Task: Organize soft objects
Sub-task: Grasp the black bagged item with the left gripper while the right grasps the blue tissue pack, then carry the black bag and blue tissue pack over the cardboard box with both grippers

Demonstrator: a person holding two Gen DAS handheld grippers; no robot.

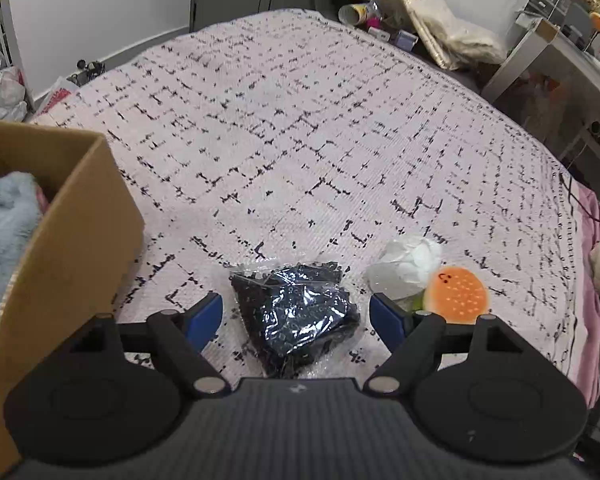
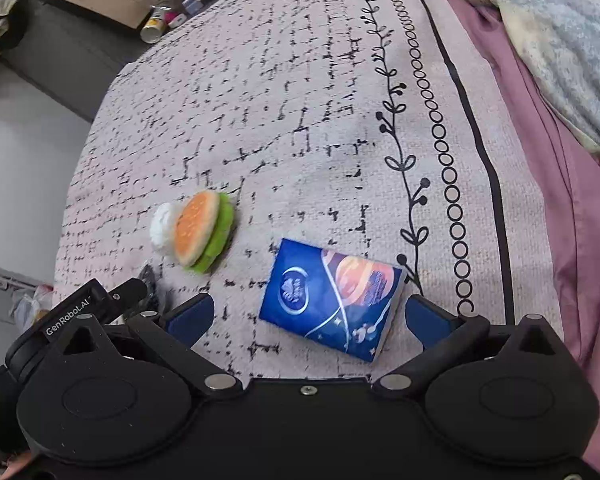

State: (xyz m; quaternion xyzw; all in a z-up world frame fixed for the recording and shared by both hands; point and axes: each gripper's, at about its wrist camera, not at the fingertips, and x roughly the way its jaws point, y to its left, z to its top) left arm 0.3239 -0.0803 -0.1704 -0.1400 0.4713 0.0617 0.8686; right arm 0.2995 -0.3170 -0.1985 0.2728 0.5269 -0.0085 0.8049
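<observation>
My left gripper (image 1: pixel 296 316) is open, its blue pads on either side of a dark patterned cloth in a clear plastic bag (image 1: pixel 300 312) lying on the bedspread. A white wrapped soft item (image 1: pixel 406 266) and an orange-and-green burger plush (image 1: pixel 458 290) lie just right of it. My right gripper (image 2: pixel 312 318) is open around a blue tissue pack (image 2: pixel 332 300) with a planet print. The burger plush (image 2: pixel 202 236) and the white item (image 2: pixel 162 228) also show to its left.
A cardboard box (image 1: pixel 76 240) stands at the left and holds a light blue fluffy item (image 1: pixel 4 224). The patterned bedspread (image 1: pixel 300 128) stretches ahead. Pink sheet and a pillow (image 2: pixel 560 40) lie at the right. Clutter and furniture sit beyond the bed's far edge.
</observation>
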